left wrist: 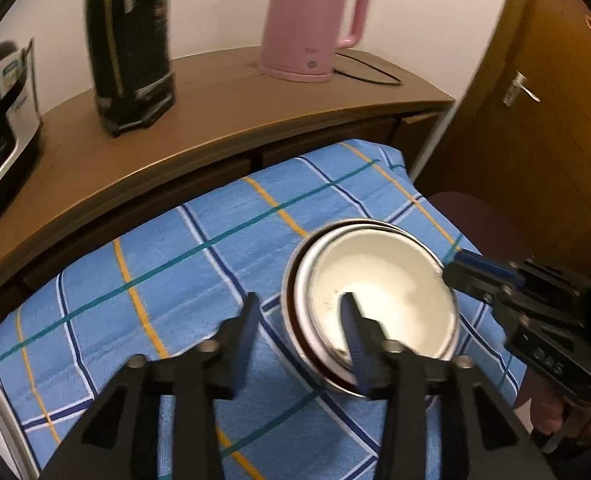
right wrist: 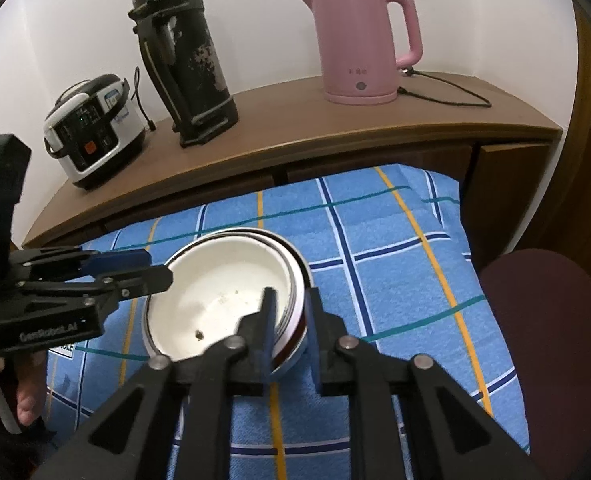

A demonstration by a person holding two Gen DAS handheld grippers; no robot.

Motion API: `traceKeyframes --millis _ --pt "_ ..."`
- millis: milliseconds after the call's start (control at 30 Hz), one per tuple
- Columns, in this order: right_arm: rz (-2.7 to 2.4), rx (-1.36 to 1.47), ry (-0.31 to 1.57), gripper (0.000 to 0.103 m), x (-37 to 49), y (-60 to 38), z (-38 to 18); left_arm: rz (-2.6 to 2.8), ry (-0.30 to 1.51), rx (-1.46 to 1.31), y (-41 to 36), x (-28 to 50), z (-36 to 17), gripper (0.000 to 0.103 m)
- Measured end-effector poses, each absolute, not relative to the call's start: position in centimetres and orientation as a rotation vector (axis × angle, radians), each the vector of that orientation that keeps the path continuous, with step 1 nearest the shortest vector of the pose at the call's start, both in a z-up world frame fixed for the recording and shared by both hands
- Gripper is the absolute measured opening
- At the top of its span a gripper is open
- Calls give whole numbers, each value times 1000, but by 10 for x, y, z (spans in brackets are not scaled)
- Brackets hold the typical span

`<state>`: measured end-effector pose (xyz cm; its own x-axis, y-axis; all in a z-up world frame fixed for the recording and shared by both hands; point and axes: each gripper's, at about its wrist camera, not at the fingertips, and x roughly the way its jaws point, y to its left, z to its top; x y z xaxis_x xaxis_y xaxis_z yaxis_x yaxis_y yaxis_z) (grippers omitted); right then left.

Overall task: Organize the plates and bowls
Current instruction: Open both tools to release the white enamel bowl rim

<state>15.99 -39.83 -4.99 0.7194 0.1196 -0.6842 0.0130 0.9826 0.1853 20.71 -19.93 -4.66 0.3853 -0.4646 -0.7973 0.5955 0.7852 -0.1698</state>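
Left wrist view: my left gripper (left wrist: 299,312) stands spread over the near rim of the nested bowls (left wrist: 379,292), lower right on the checked cloth (left wrist: 175,256); I'd lift straight clear. "DAS" shows at right.

Right wrist view: my right gripper (right wrist: 289,312) straddles the stack's rim, pads not visibly pressing; I'd ease off slowly. "GenRobot.AI" reads at left.

Both wrist views look steeply down, close over the nested white enamel bowls (left wrist: 379,300) (right wrist: 219,296); pink plastic kettle (left wrist: 311,24) (right wrist: 363,44) at one o'clock.
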Motion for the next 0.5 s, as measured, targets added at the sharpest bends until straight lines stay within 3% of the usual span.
traceKeyframes --millis 67,500 --pt "63 189 766 45 160 -398 -52 -694 956 109 -196 207 -46 56" --pt "63 258 788 47 161 -400 -69 -714 970 120 -207 196 -55 57"
